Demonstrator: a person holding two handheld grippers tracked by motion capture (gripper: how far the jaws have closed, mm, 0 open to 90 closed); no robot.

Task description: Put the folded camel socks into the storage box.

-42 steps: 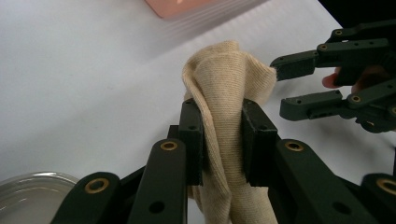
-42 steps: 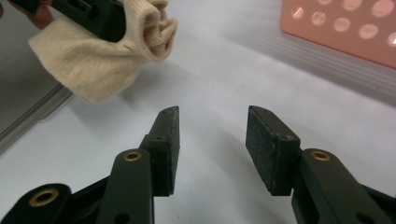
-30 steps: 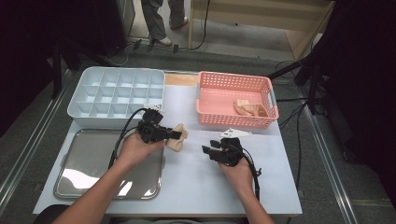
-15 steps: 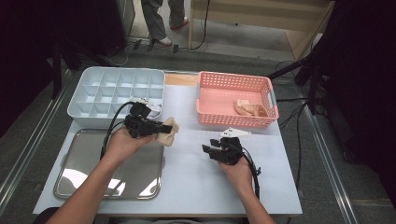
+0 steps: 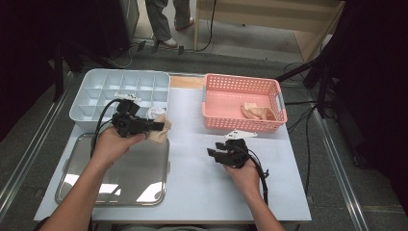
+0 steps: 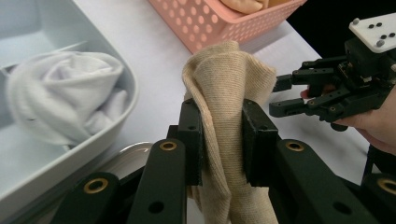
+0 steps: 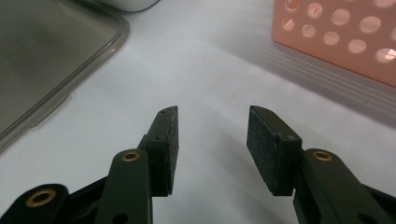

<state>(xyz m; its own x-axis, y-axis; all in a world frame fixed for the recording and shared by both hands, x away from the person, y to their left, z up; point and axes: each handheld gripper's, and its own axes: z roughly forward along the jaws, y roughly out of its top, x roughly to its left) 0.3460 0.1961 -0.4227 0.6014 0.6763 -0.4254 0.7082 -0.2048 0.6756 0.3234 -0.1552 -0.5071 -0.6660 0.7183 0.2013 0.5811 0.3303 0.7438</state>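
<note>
Left hand-held gripper (image 6: 218, 140) pinches beige sock (image 6: 229, 88); right hand-held gripper (image 7: 212, 149) released, idle. Risk: loose fold snags divider tray (image 5: 91, 113) rim, missing its compartment.

Right tool (image 7: 212, 140) hangs low over the white surface (image 7: 205, 70), its two black jaws spread apart with nothing between the pads. Upper left, the rounded corner of a steel tray (image 7: 51, 56). Upper right, the perforated wall of a pink basket (image 7: 345, 32).
</note>
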